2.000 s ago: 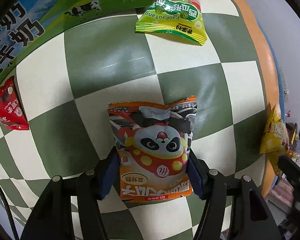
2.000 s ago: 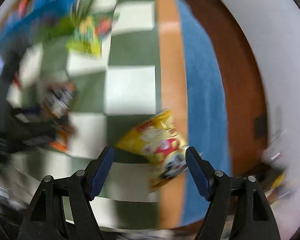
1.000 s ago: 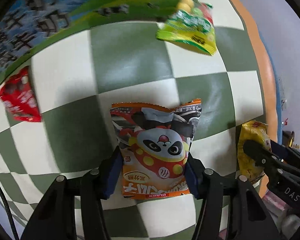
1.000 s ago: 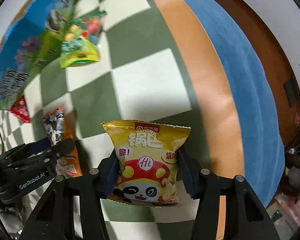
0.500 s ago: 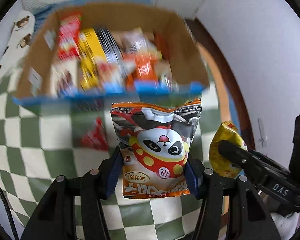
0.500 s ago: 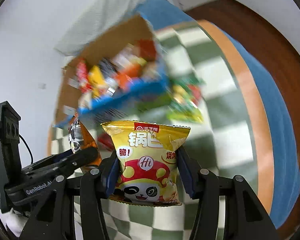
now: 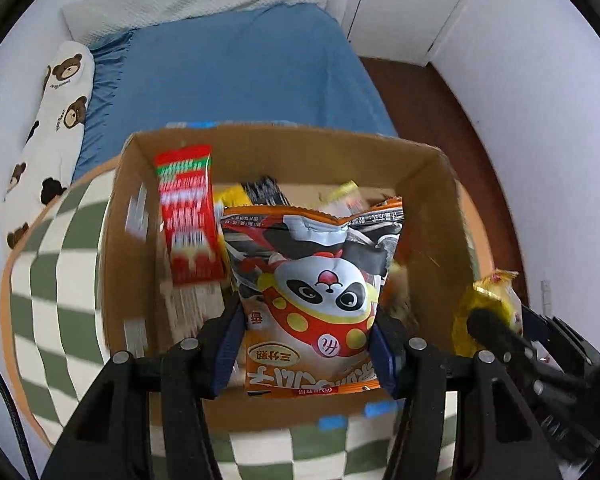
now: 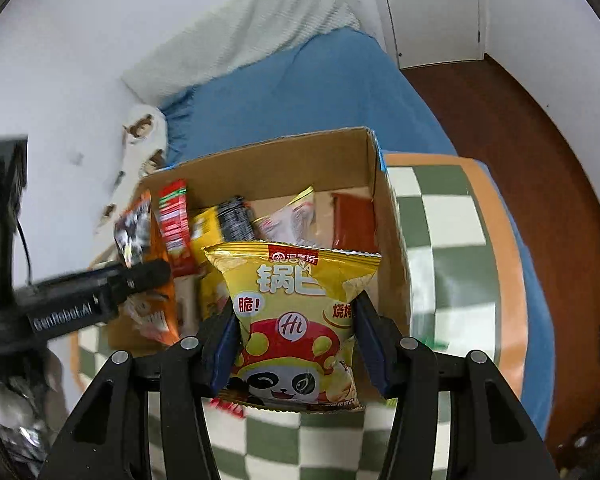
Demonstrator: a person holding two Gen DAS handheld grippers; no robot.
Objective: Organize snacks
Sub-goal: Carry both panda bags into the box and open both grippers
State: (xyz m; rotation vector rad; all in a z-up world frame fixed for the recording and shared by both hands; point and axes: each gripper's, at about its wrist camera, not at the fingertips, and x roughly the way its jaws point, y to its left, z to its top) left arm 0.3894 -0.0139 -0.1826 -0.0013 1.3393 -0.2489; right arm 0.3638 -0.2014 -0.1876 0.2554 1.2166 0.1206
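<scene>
My left gripper (image 7: 306, 344) is shut on an orange panda snack bag (image 7: 314, 280) and holds it over the near part of an open cardboard box (image 7: 452, 208). My right gripper (image 8: 296, 344) is shut on a yellow panda chips bag (image 8: 296, 304), held over the near edge of the same box (image 8: 386, 240). The box holds several snacks, among them a red packet (image 7: 186, 216). The left gripper with its orange bag (image 8: 148, 240) shows at the left of the right wrist view. The yellow bag (image 7: 488, 300) shows at the right of the left wrist view.
The box stands on a green and white checkered mat (image 8: 448, 248) with an orange border. Behind it is a bed with a blue sheet (image 7: 236, 72) and a bear-print pillow (image 7: 56, 120). Brown floor (image 8: 520, 128) and white walls lie to the right.
Both grippers lifted their bags off the mat and swung up and forward to the box. The bags now hang over the open box instead of the checkered mat.
</scene>
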